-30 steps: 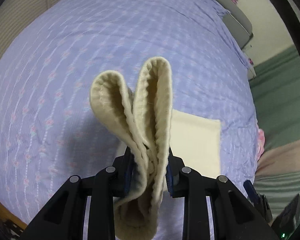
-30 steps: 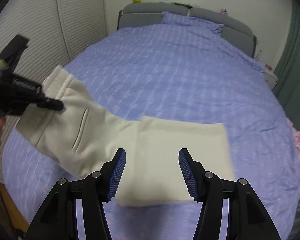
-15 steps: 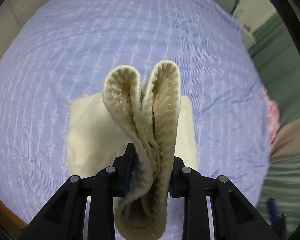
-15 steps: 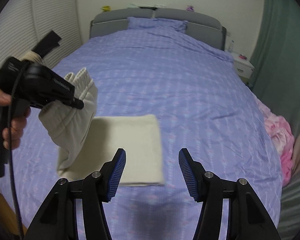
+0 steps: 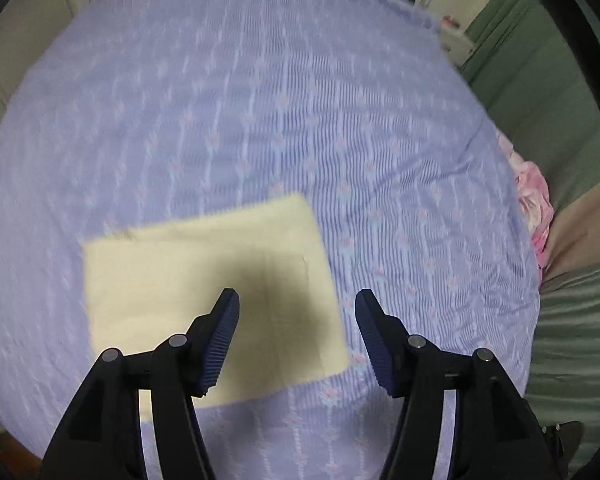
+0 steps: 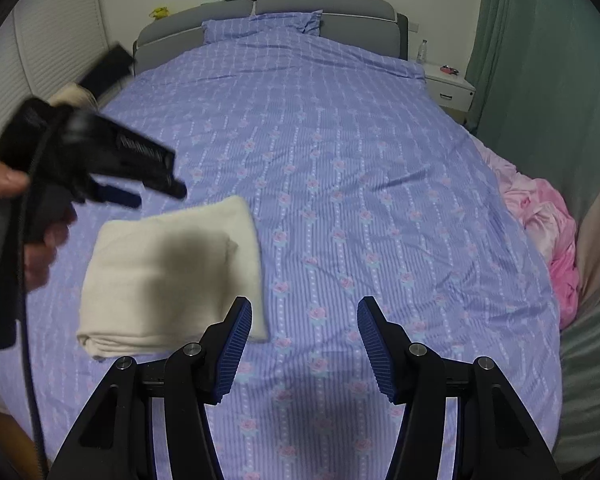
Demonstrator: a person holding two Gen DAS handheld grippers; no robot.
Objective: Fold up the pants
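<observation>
At the far left of the right wrist view, a hand [image 6: 40,248] holds the left gripper [image 6: 156,190], blurred, above the pants [image 6: 168,276]; in its own camera the left gripper [image 5: 296,332] has its jaws spread wide with nothing between them. The pants lie in the lower left of both views as a compact cream rectangle on the bed [image 6: 340,168], layered edges showing along the near side, a dark shadow across the top. The cloth looks soft and thick, like knit or fleece, and the stack sits a little puffed rather than crisp. To the right, the right gripper [image 6: 305,344] is also wide open and empty, over bare lilac cover printed with rows of small flowers. A crumpled pink cloth [image 6: 548,240] lies at the right edge of the bed.

The folding looks finished or nearly so. Any next move would be a light press or squaring of the edges, without dragging the loose top layer.
</observation>
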